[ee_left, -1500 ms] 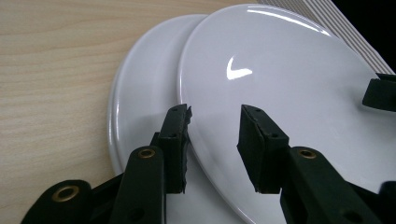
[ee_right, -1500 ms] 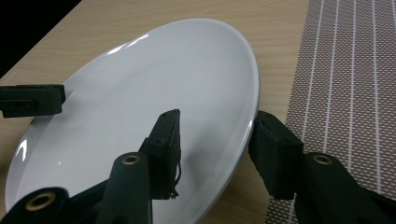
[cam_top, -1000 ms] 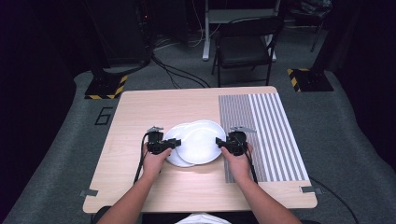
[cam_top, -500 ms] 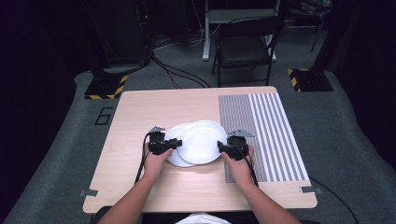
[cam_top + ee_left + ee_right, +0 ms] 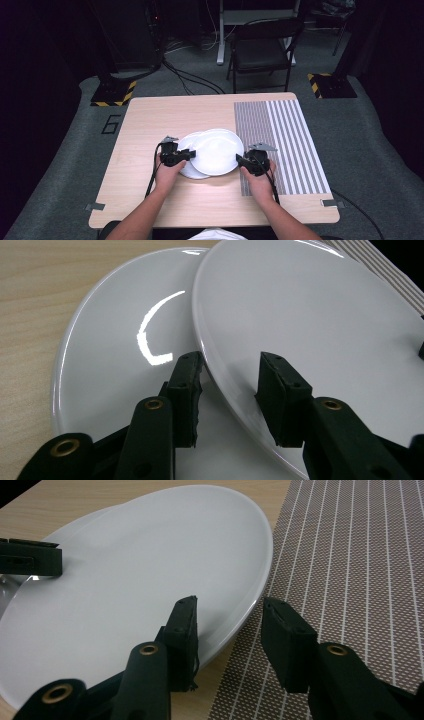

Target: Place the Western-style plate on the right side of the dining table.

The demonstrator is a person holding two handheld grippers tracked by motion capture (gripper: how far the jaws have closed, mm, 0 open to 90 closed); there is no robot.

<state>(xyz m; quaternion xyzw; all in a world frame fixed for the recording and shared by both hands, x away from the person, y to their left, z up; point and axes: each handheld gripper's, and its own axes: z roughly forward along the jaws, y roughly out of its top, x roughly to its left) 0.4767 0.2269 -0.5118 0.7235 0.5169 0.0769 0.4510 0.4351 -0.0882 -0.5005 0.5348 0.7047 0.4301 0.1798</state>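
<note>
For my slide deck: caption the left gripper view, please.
Left gripper clamps the upper white plate's rim above a lower plate.

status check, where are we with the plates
Left gripper shut on top plate, left rim; right gripper just closed on its right rim. Top plate overlaps lower plate. Nothing in the way.
</note>
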